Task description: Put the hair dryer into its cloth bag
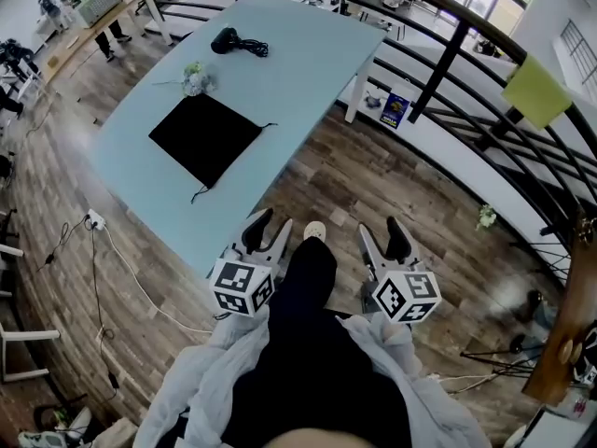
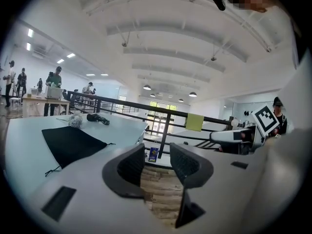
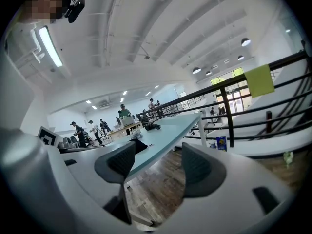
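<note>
Task is not yet starting: the hair dryer (image 1: 227, 40) is lying at the far end of the table (image 1: 308, 54), with the cloth bag (image 1: 205, 138) lying flat nearer, well apart. Left gripper (image 1: 273, 224) and right gripper (image 1: 381, 230) are hanging short of the table, jaws apart and gripping nothing. Pick-up and bagging are both remaining.

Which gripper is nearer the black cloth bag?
Left. The left gripper is by the table's near edge, short of the bag; the right gripper is farther off, over the floor.
</note>
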